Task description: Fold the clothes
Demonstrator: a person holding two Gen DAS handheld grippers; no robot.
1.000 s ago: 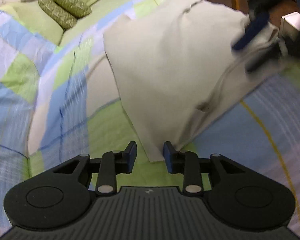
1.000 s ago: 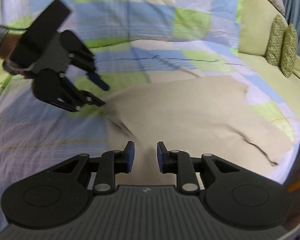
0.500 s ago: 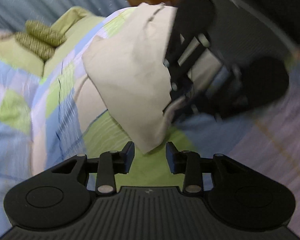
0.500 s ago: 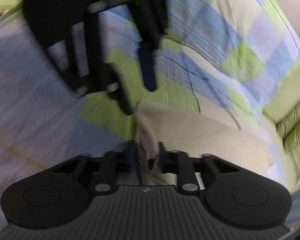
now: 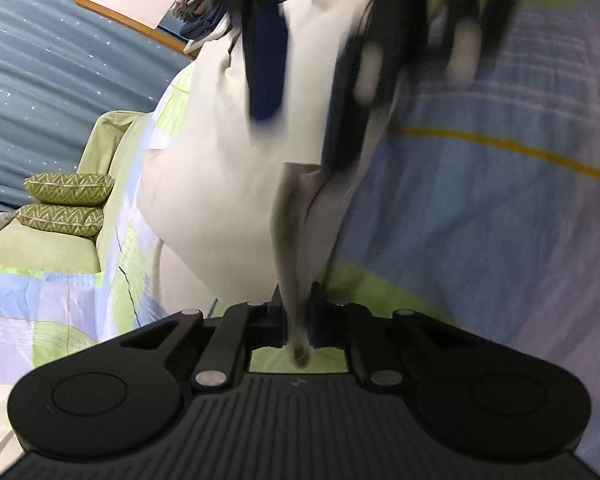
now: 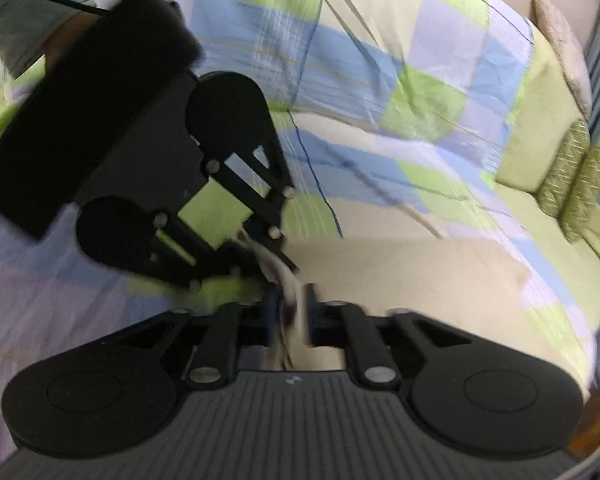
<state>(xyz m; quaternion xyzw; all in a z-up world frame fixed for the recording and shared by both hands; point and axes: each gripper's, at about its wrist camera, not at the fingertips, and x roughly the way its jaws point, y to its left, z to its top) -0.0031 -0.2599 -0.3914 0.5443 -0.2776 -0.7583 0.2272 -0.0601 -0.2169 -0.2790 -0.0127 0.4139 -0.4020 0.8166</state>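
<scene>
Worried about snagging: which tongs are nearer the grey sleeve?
Left. The left tongs, just closed on the cloth, sit right before the sleeve; the right tongs, just opening with cloth between them, are farther away.

Much of my view is smeared or cut off

My right hand-held gripper [image 5: 300, 92] hangs across the top of the left wrist view as a dark blur, its body cut by the frame edge, hiding part of the cream garment [image 5: 220, 168]. The cloth pinched in my left hand-held gripper [image 5: 296, 316] is a grey streak. In the right wrist view the fabric [image 6: 290, 308] between my fingers is too blurred to read, and the sleeve [image 6: 24, 8] runs off the corner.
</scene>
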